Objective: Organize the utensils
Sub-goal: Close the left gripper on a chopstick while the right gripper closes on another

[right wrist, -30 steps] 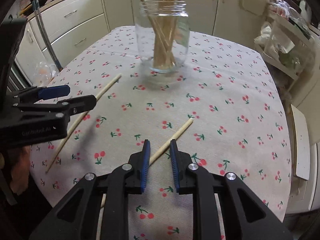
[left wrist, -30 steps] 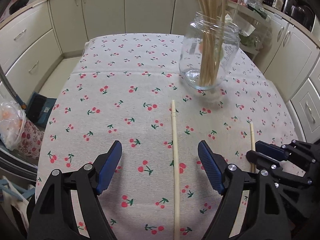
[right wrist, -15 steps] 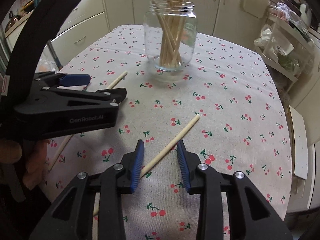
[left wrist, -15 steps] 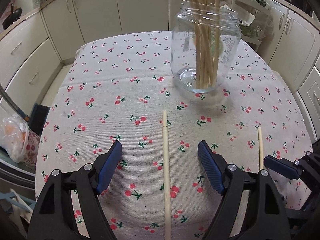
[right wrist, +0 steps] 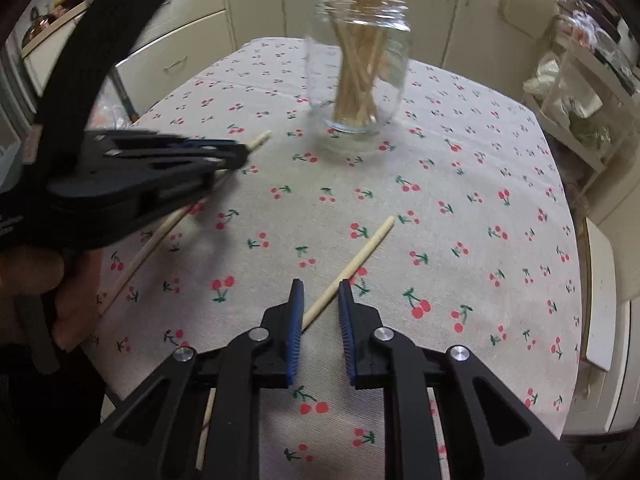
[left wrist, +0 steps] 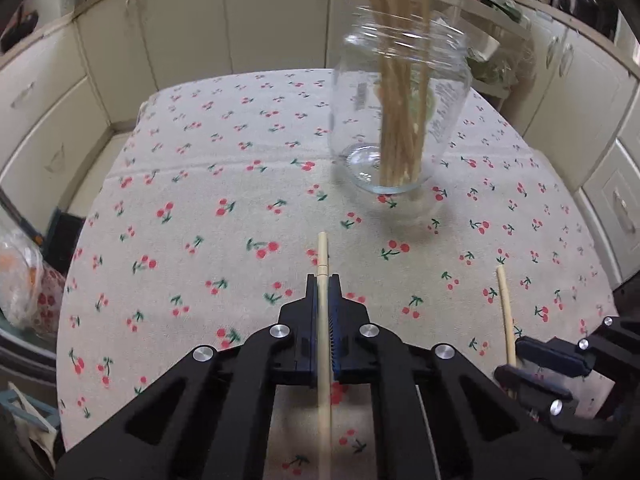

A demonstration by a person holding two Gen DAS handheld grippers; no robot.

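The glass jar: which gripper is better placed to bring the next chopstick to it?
Left. The left gripper is shut on a chopstick pointing toward the glass jar. The right gripper is open around the other chopstick.

Cream kitchen cabinets are ringing my table on every side.

I am looking across a cherry-print tablecloth (left wrist: 224, 184) that is covering the table, with pale cabinet doors (left wrist: 276, 16) standing behind it and drawers (left wrist: 36, 120) running along my left. A white wire rack (right wrist: 576, 92) is holding clutter at my right, a copper kettle (right wrist: 40, 24) is sitting on the far counter, and soft daylight is washing everything.
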